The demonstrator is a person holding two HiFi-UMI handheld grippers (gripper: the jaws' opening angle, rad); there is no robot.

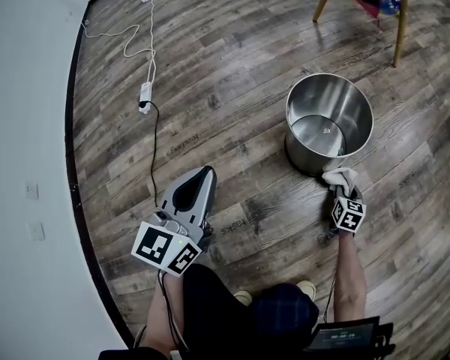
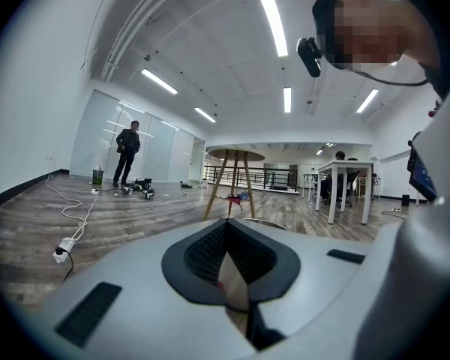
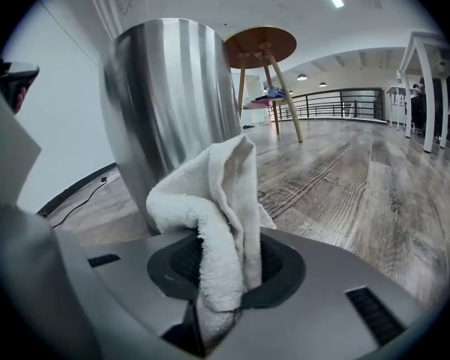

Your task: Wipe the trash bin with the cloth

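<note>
1. Right gripper: I read its jaws as clenched on a white terry cloth. The cloth stands up out of the jaws in a folded bunch and droops over to the left.
2. Trash bin: this is a round stainless-steel bin, upright with its top open. It sits on the wood-plank floor, right of centre.
3. In the head view, the right gripper is at the near side of the bin, low at its base. The cloth is between the jaws and the bin wall. I cannot tell whether the cloth touches the steel or sits just beside it.
4. In the right gripper view, the bin rises directly behind the cloth, with a round wooden table farther off.
5. Left gripper: it is held well apart from the bin, on the left and nearer to me. Its jaws are together at the tips and hold nothing.
6. A white power strip lies far left on the floor near the wall.
</note>
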